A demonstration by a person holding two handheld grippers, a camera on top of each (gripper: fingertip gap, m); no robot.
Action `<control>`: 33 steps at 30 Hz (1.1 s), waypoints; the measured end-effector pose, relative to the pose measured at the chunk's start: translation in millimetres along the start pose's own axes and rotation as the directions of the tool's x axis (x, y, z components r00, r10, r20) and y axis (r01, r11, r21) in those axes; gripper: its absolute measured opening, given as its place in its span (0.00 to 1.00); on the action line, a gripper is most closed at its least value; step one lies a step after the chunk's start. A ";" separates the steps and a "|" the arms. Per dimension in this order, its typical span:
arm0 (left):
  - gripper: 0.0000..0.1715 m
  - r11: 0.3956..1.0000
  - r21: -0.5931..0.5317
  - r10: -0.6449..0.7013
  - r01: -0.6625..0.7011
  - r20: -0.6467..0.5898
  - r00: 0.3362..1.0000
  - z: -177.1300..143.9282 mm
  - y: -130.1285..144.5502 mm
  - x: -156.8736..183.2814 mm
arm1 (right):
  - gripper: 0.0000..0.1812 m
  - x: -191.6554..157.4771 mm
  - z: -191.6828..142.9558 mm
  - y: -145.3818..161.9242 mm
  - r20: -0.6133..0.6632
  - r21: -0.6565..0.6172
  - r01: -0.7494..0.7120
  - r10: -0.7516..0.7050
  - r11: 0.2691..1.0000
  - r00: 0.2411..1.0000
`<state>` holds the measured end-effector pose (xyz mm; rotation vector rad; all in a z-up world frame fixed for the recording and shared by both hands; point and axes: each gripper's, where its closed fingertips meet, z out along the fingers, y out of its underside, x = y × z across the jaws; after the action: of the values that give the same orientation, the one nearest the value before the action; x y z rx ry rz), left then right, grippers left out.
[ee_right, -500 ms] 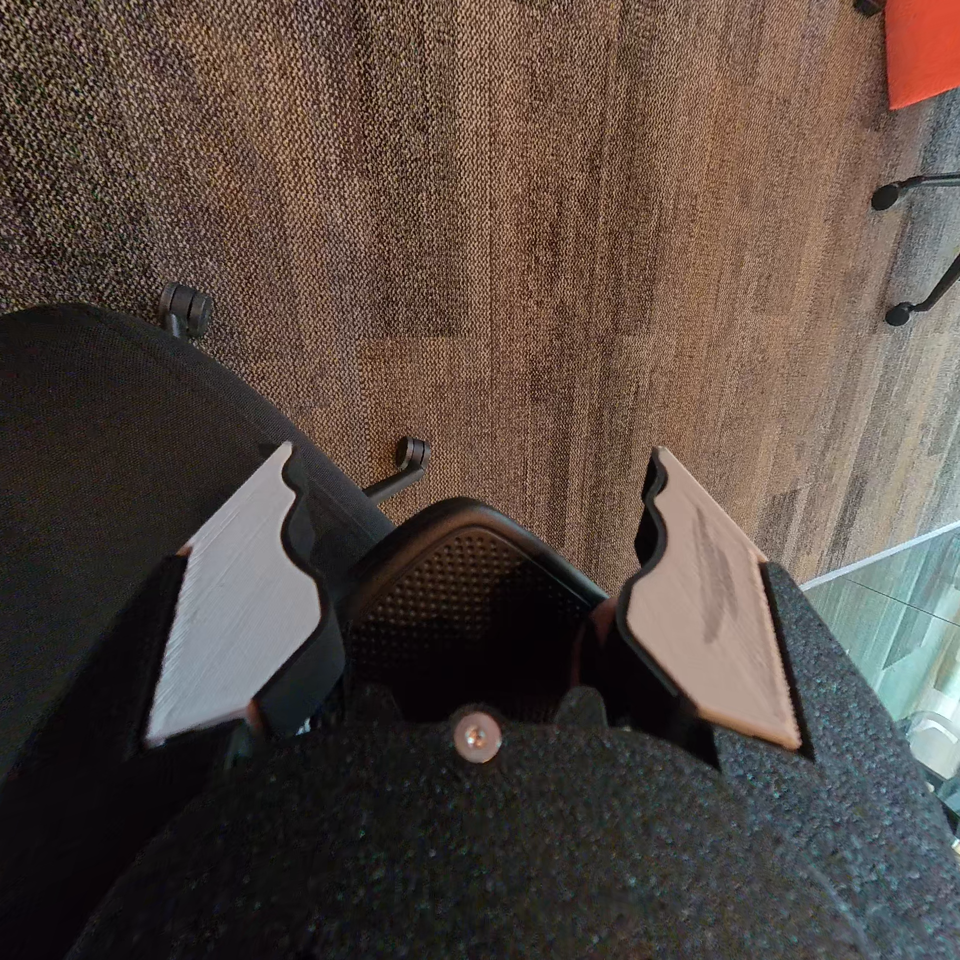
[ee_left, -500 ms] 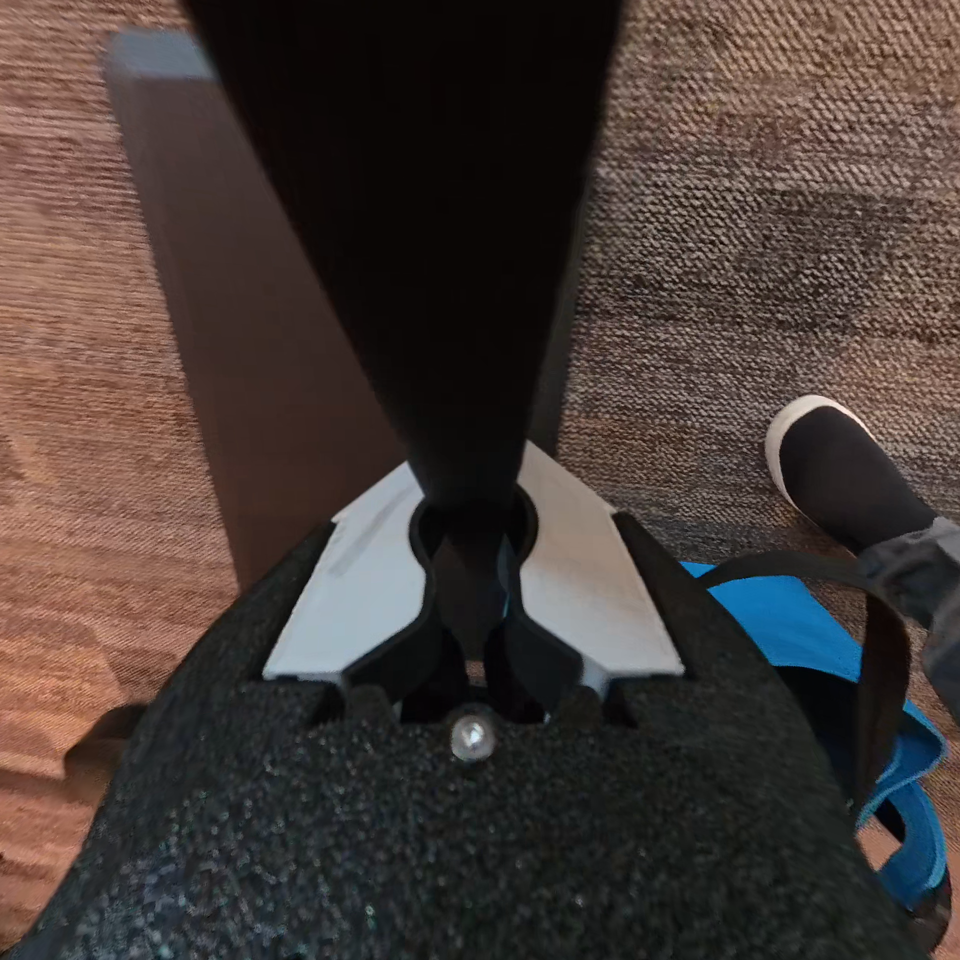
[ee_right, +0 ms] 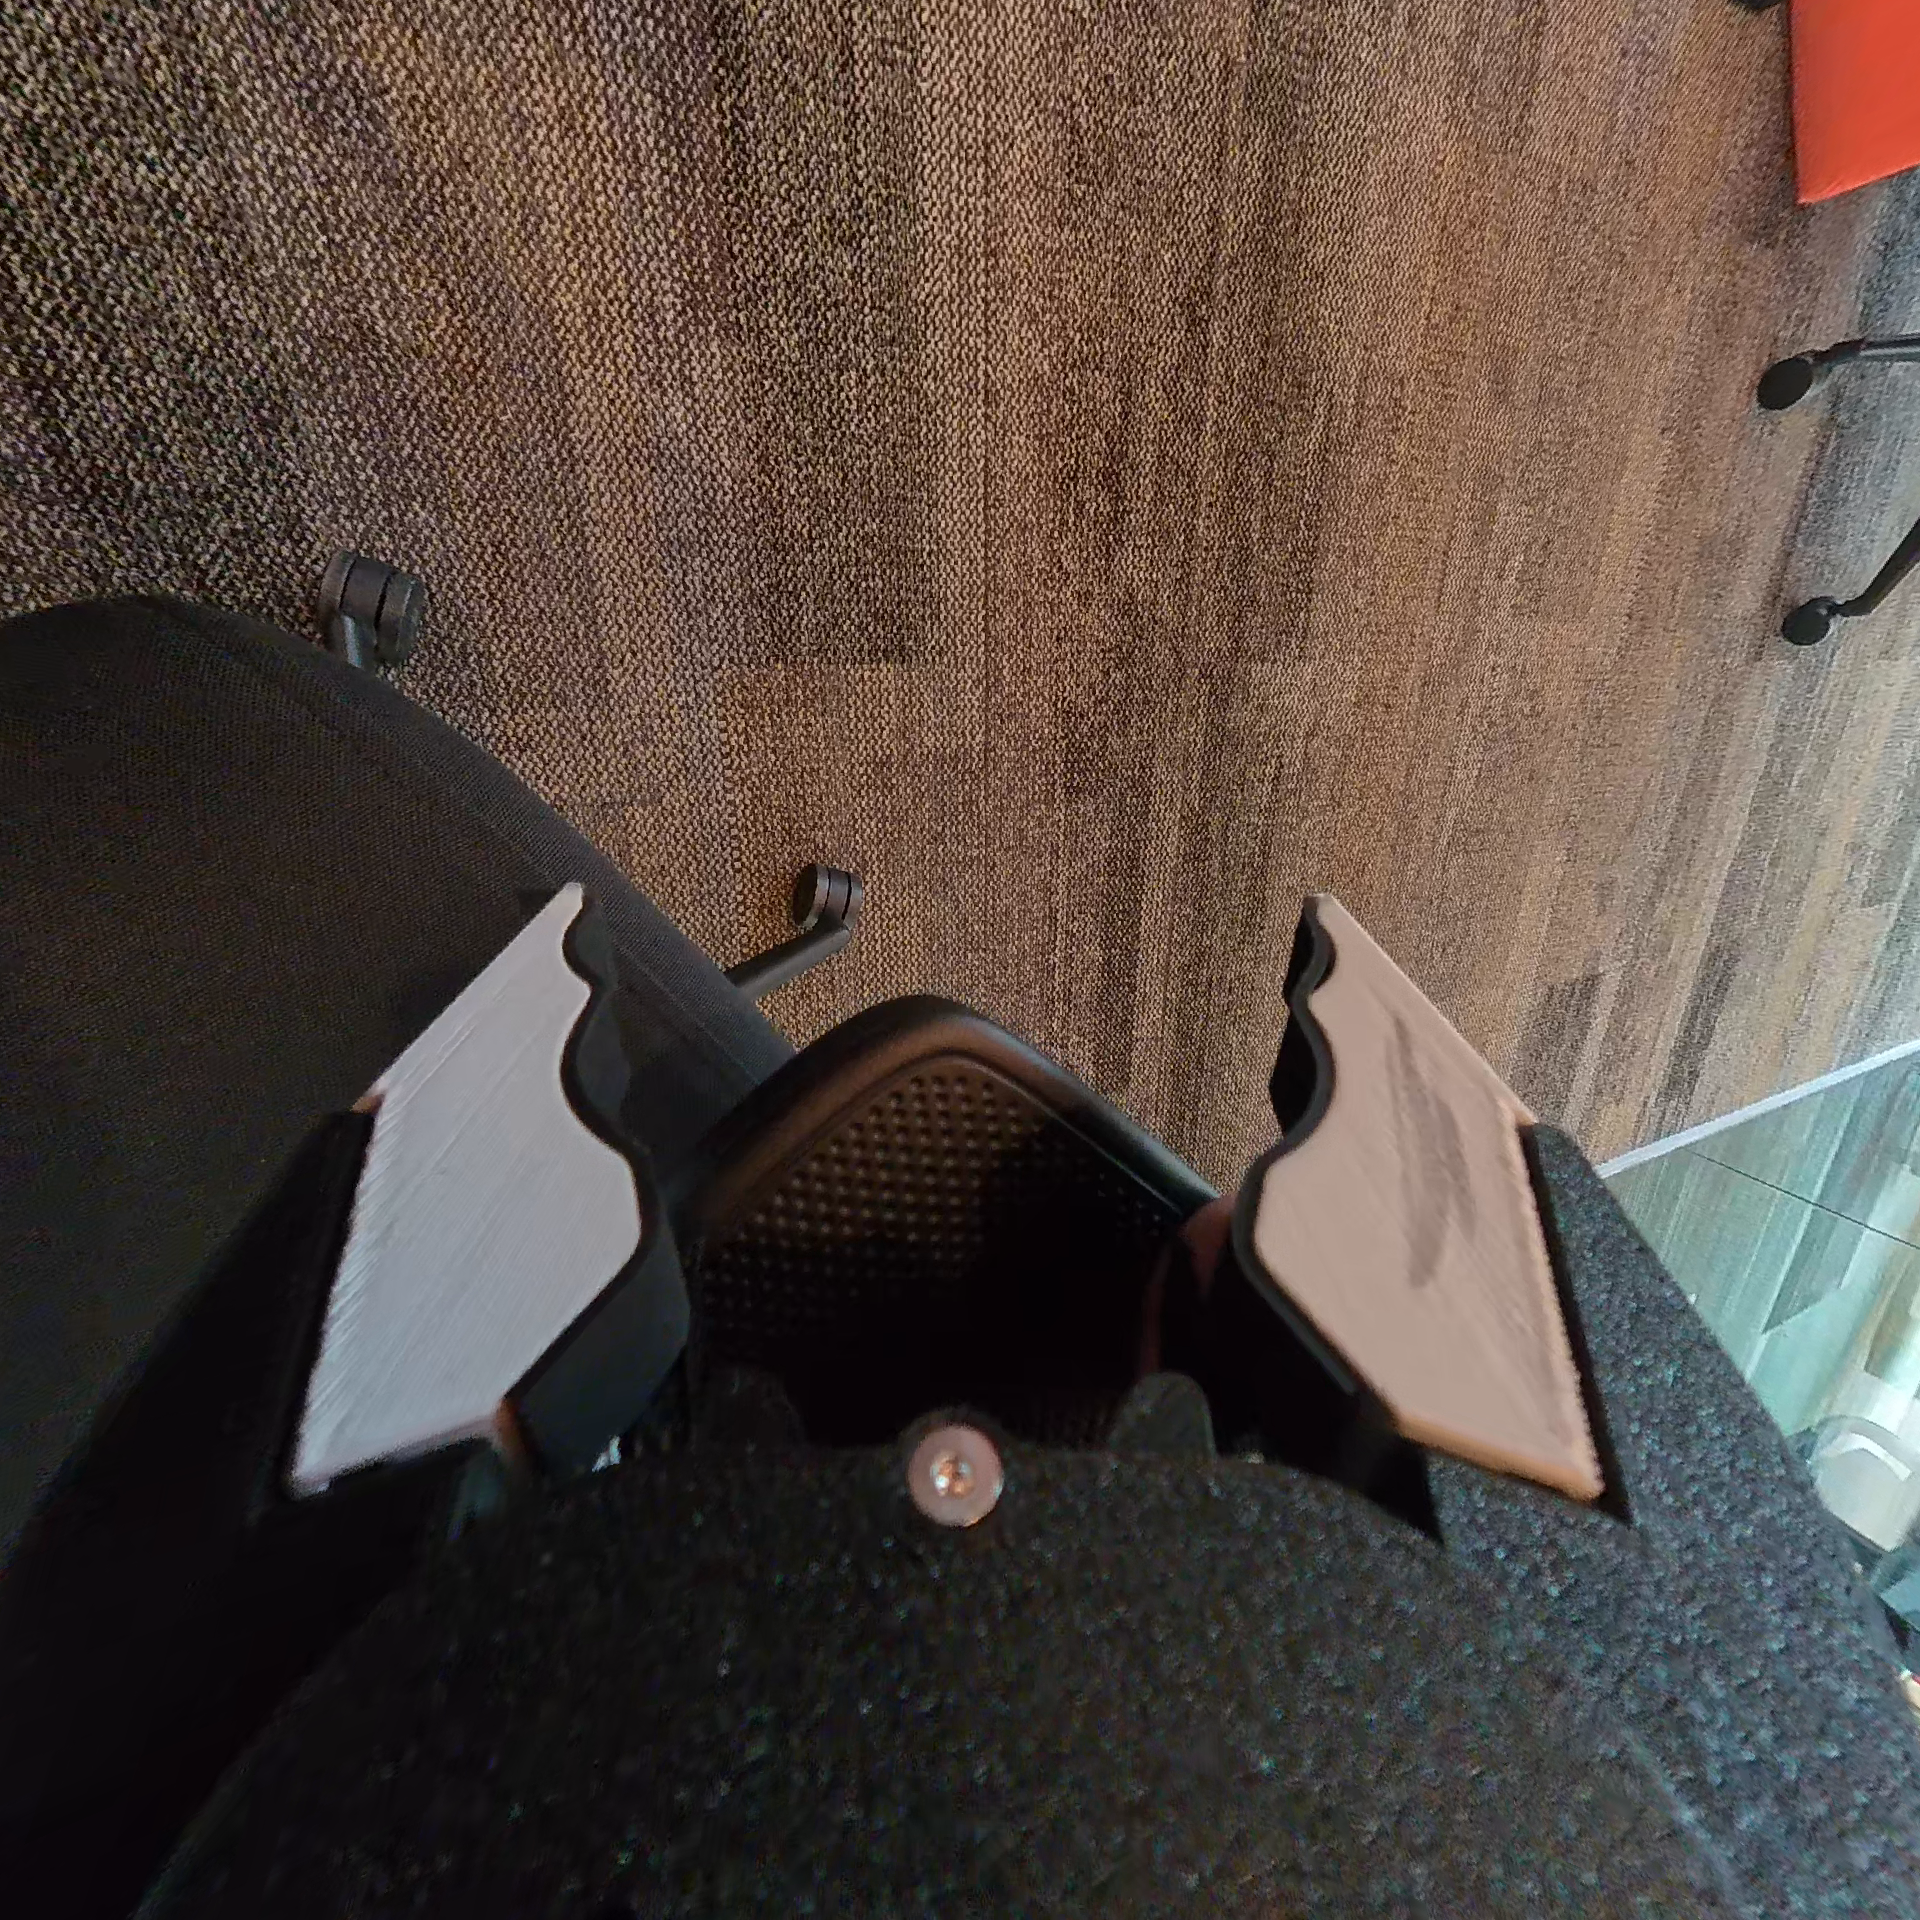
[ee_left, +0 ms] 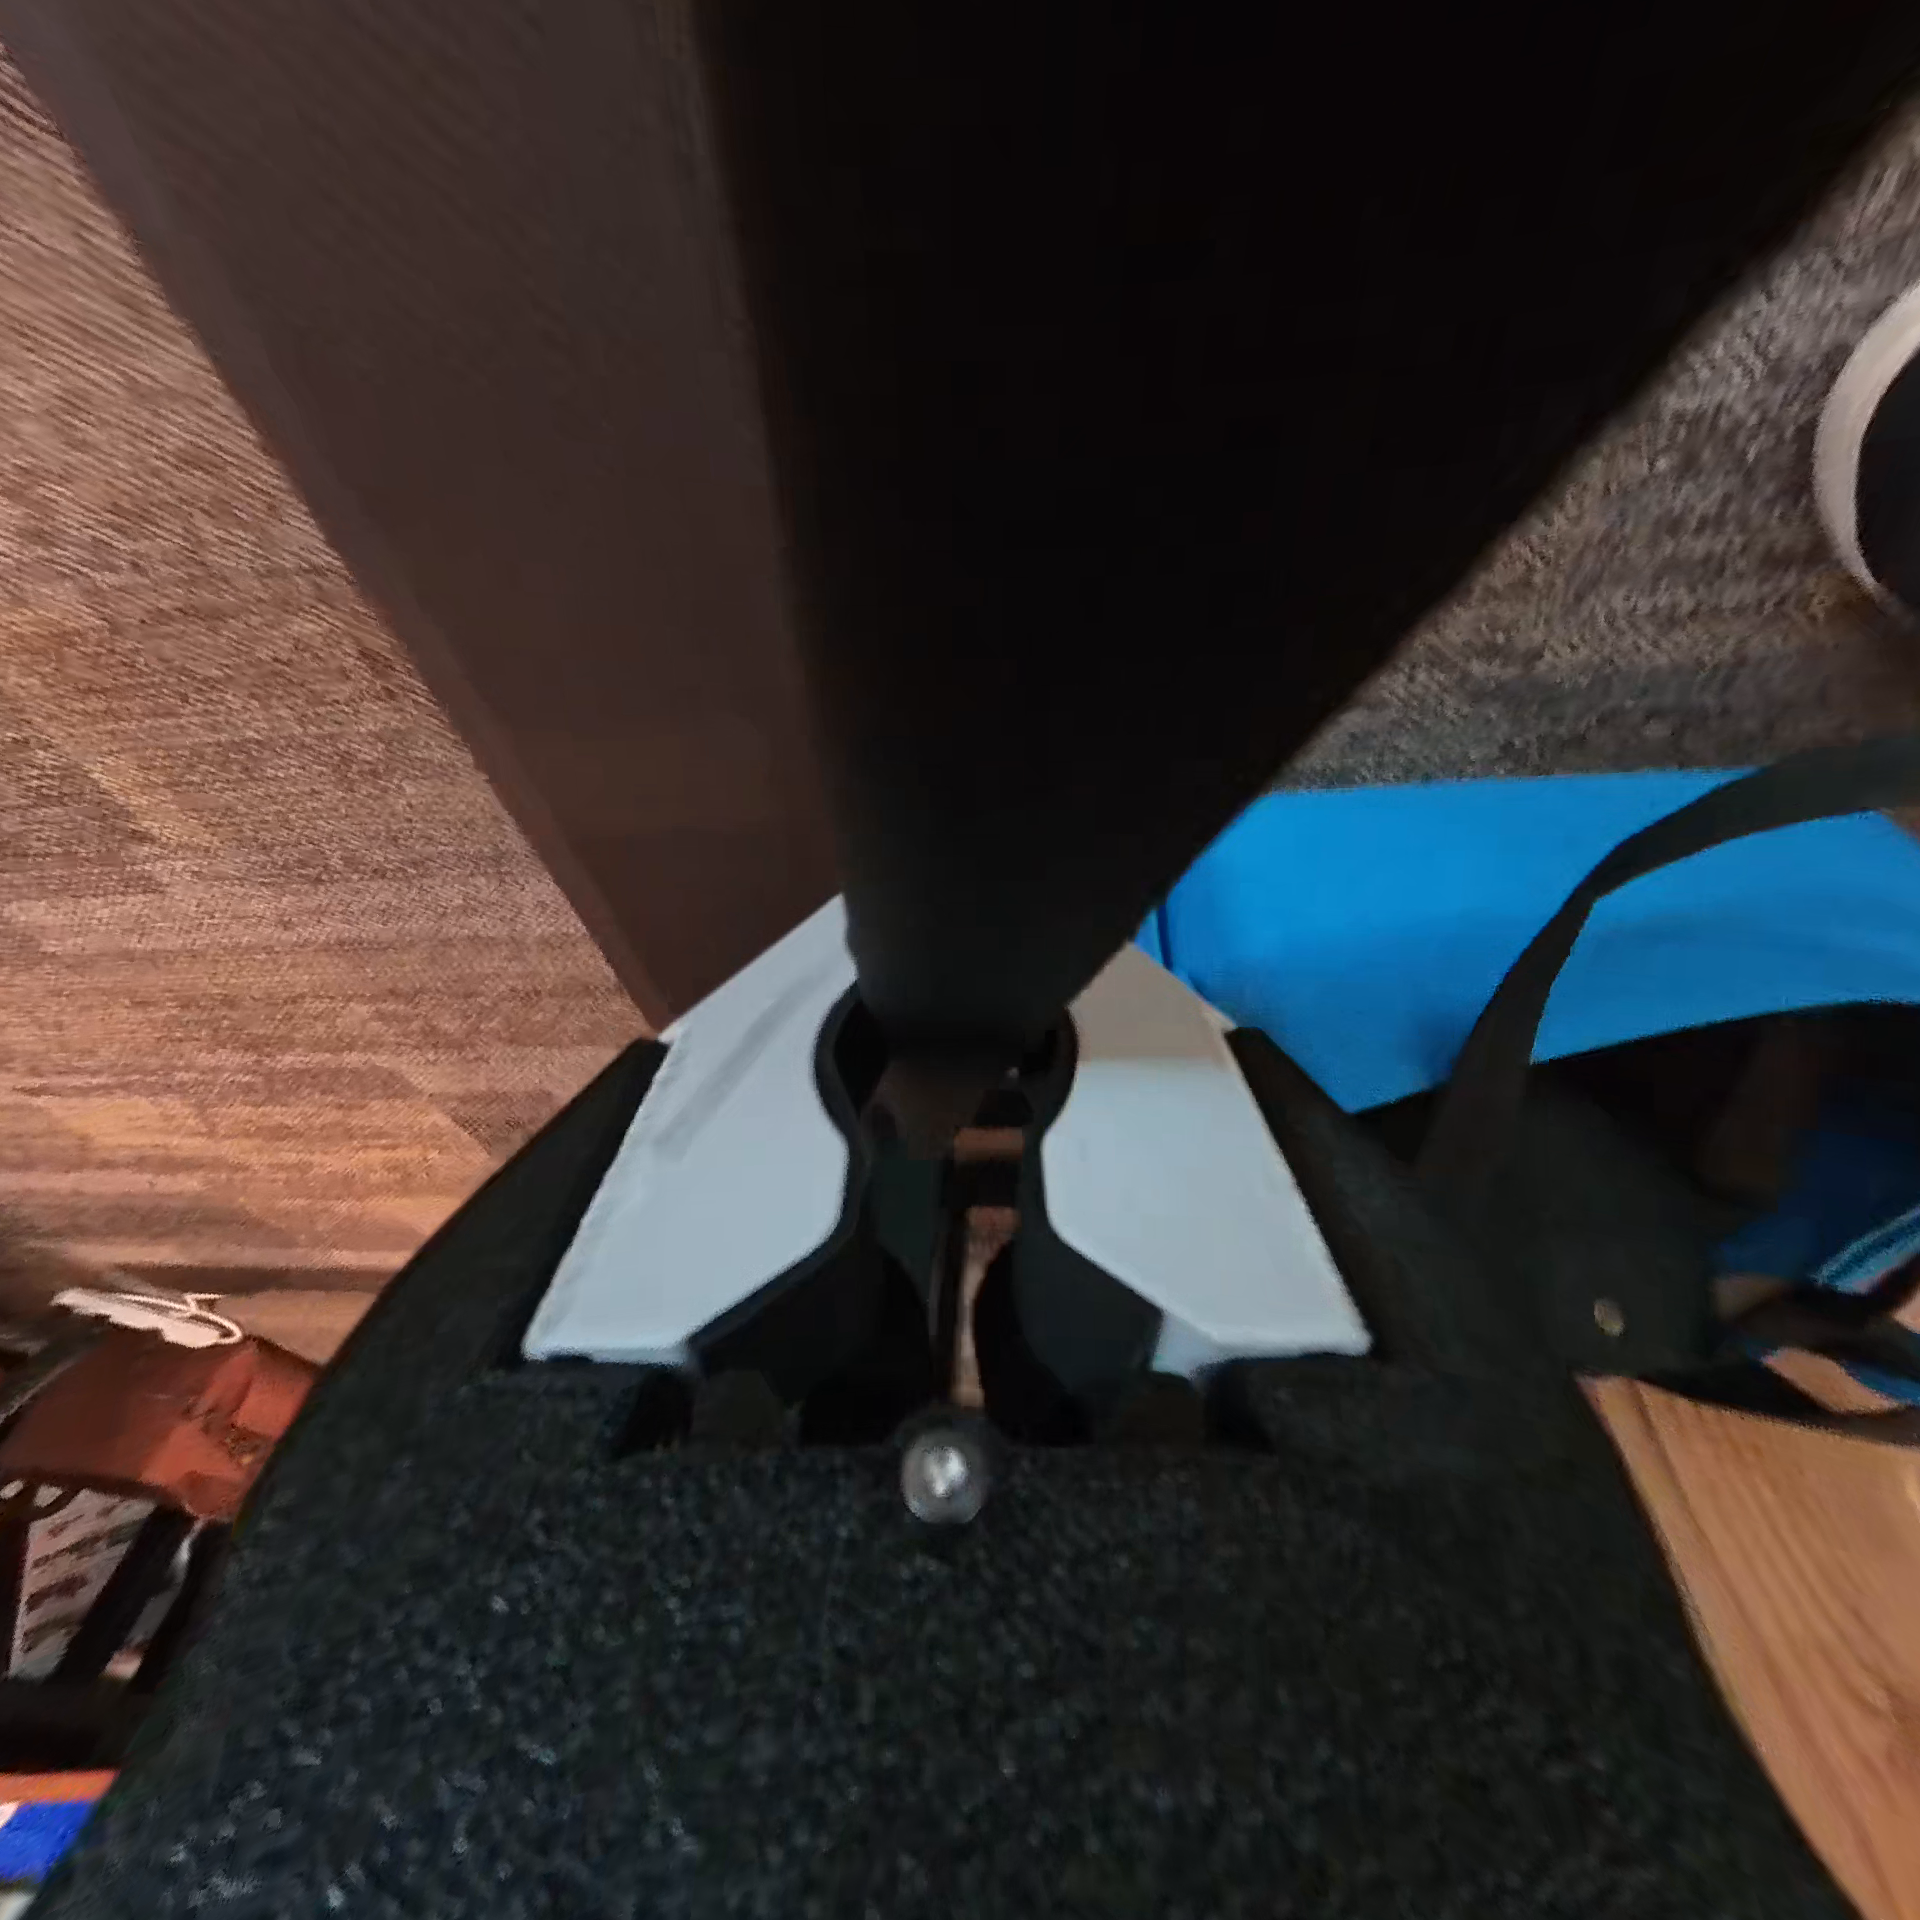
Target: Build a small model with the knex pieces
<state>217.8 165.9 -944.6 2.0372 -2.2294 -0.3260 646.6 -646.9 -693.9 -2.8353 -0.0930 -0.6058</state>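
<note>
The left gripper [ee_left: 951, 997] is pinched nearly closed on a black cloth [ee_left: 1039, 468], which fans out from between the two white fingers [ee_left: 707, 1174] toward twelve o'clock and fills the upper middle of the left wrist view. Only this view shows what lies around it. At three o'clock, just beside the gripper, is one blue bag [ee_left: 1455, 914] with a black strap [ee_left: 1538, 997] across it. It rests partly on a wooden counter [ee_left: 1787, 1621] seen at four o'clock. At eight o'clock sits a blurred brown packet [ee_left: 135, 1403]; what it is cannot be told. Behind the cloth from ten to twelve o'clock stands a dark brown panel [ee_left: 468, 468], and beyond it the carpet [ee_left: 177, 831]. Far out at two o'clock is the toe of one black shoe with a white sole [ee_left: 1881, 436].

The right gripper [ee_right: 940, 956] has its jaws spread wide and holds nothing. Between its two white fingers [ee_right: 468, 1195], close under the camera, is a black perforated armrest [ee_right: 935, 1174] of an office chair. The chair's black seat [ee_right: 239, 935] fills nine o'clock, partly behind the left-hand finger. Two of this chair's casters show on the carpet, one at twelve o'clock [ee_right: 828, 896] and one at ten [ee_right: 372, 615]. Farther off at two o'clock, two more black feet [ee_right: 1792, 382] belong to another chair base, and one orange patch [ee_right: 1860, 94] sits at one o'clock. A glass panel [ee_right: 1766, 1174] shows at three o'clock.
</note>
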 end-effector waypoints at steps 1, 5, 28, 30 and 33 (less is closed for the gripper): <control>0.09 0.999 -0.036 0.008 -0.009 -0.026 1.000 13.4 7.0 6.1 | 0.70 0.1 0.1 0.3 0.000 -0.001 -0.001 0.001 1.000 1.000; 0.10 0.986 -0.148 0.063 -0.077 -0.094 0.994 77.5 22.1 24.2 | 0.70 1.6 0.7 2.5 -0.002 -0.012 -0.004 0.004 1.000 1.000; 0.12 0.950 -0.213 -0.280 0.227 -0.271 0.921 315.7 46.6 152.3 | 0.69 9.2 4.0 -6.3 -0.061 -0.085 -0.262 0.258 0.961 0.964; 0.12 0.953 -0.199 -0.276 0.227 -0.274 0.921 328.4 47.3 153.1 | 0.68 7.3 3.0 -11.1 -0.064 -0.085 -0.282 0.277 0.956 0.959; 0.13 0.969 -0.158 -0.226 0.190 -0.256 0.940 341.9 47.9 152.0 | 0.67 1.2 2.7 -16.4 -0.057 -0.103 -0.270 0.265 0.957 0.962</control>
<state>81.4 48.7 -1276.2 2.1059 -1.7906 -0.1881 646.9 -630.3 -692.2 -2.8659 0.3375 -0.6265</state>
